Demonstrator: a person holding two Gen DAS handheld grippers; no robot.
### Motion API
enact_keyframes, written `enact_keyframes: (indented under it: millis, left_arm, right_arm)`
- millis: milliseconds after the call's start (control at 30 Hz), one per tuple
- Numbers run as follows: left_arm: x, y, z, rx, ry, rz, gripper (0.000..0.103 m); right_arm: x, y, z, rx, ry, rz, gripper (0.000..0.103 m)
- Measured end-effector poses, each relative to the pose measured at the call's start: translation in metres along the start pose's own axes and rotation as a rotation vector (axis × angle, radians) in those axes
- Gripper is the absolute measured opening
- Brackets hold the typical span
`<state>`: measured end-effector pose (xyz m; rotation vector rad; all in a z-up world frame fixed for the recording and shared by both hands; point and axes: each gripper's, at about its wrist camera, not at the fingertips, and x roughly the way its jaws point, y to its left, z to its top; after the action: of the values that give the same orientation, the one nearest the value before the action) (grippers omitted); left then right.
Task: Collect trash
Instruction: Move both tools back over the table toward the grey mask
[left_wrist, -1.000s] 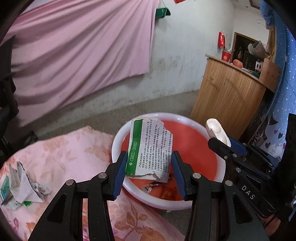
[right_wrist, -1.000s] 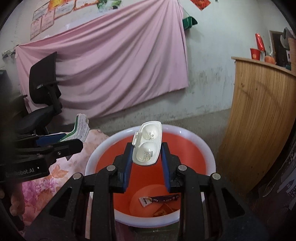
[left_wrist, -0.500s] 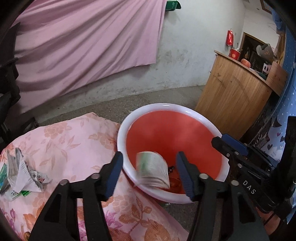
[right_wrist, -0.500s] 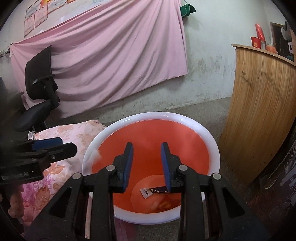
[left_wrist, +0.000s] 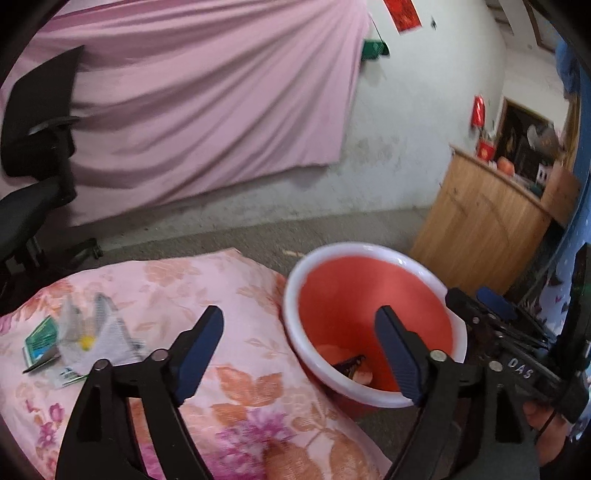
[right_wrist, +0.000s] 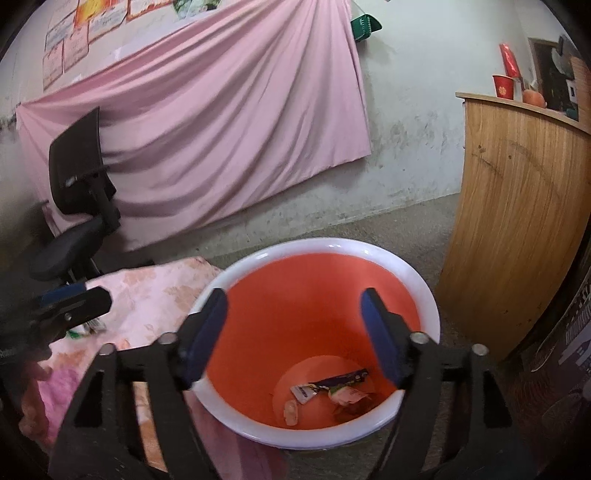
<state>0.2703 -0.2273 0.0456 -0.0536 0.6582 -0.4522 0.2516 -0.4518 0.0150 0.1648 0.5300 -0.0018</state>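
Both the left tongs (left_wrist: 299, 347) and right tongs (right_wrist: 293, 332) have just been opening and stand spread and empty by the red bin (right_wrist: 236, 273), so next comes the crumpled paper (left_wrist: 99, 332) far left on the floral bench (left_wrist: 258, 354).

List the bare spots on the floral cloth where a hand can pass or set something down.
Free: the floral cloth from the crumpled paper scraps across to the red basin's white rim, including under the open left tongs. Crowded: the cloth's left part, with the scraps and a green packet.
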Motion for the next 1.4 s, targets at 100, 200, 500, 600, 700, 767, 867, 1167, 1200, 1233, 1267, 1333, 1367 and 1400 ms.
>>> enact_keyframes:
  millis: [100, 200, 500, 600, 700, 767, 867, 1167, 1200, 1233, 1267, 1333, 1367, 1400]
  left_arm:
    - [-0.025, 0.016, -0.001, -0.044, -0.097, 0.008, 0.101]
    - [-0.05, 0.027, -0.005, -0.048, -0.181, 0.082, 0.101]
    - [-0.112, 0.056, -0.01, -0.07, -0.353, 0.231, 0.101]
    - [-0.136, 0.066, -0.015, -0.077, -0.429, 0.302, 0.101]
    - [-0.161, 0.078, -0.024, -0.083, -0.49, 0.351, 0.101]
    - [-0.174, 0.087, -0.028, -0.086, -0.517, 0.376, 0.101]
    - [-0.189, 0.095, -0.036, -0.078, -0.543, 0.417, 0.102]
    - [-0.232, 0.119, -0.07, -0.042, -0.612, 0.513, 0.102]
    - [-0.234, 0.123, -0.073, -0.041, -0.613, 0.518, 0.102]
    - [-0.237, 0.127, -0.078, -0.04, -0.614, 0.523, 0.102]
    - [-0.237, 0.129, -0.081, -0.038, -0.613, 0.528, 0.102]
    - [-0.236, 0.133, -0.086, -0.031, -0.608, 0.537, 0.102]
    - [-0.235, 0.136, -0.087, -0.029, -0.602, 0.539, 0.102]
    - [-0.233, 0.139, -0.089, -0.027, -0.594, 0.54, 0.102]
  right_arm:
    - [-0.006, 0.005, 0.005, 0.051, -0.011, 0.039, 0.103]
    - [-0.009, 0.011, 0.009, 0.09, -0.009, 0.069, 0.103]
    - [-0.026, 0.055, 0.019, 0.062, -0.087, 0.138, 0.103]
    - [-0.03, 0.07, 0.021, 0.05, -0.112, 0.161, 0.103]
    - [-0.036, 0.087, 0.021, 0.021, -0.165, 0.18, 0.103]
    - [-0.044, 0.099, 0.02, 0.003, -0.216, 0.212, 0.103]
    - [-0.058, 0.118, 0.017, -0.038, -0.31, 0.267, 0.103]
    - [-0.09, 0.178, -0.007, -0.188, -0.532, 0.367, 0.103]
    - [-0.091, 0.181, -0.009, -0.193, -0.537, 0.373, 0.103]
    - [-0.091, 0.185, -0.011, -0.2, -0.543, 0.381, 0.103]
    - [-0.091, 0.189, -0.014, -0.208, -0.547, 0.385, 0.103]
    - [-0.089, 0.197, -0.017, -0.225, -0.546, 0.393, 0.103]
    - [-0.087, 0.201, -0.018, -0.236, -0.537, 0.391, 0.103]
    - [-0.086, 0.201, -0.019, -0.244, -0.531, 0.392, 0.103]
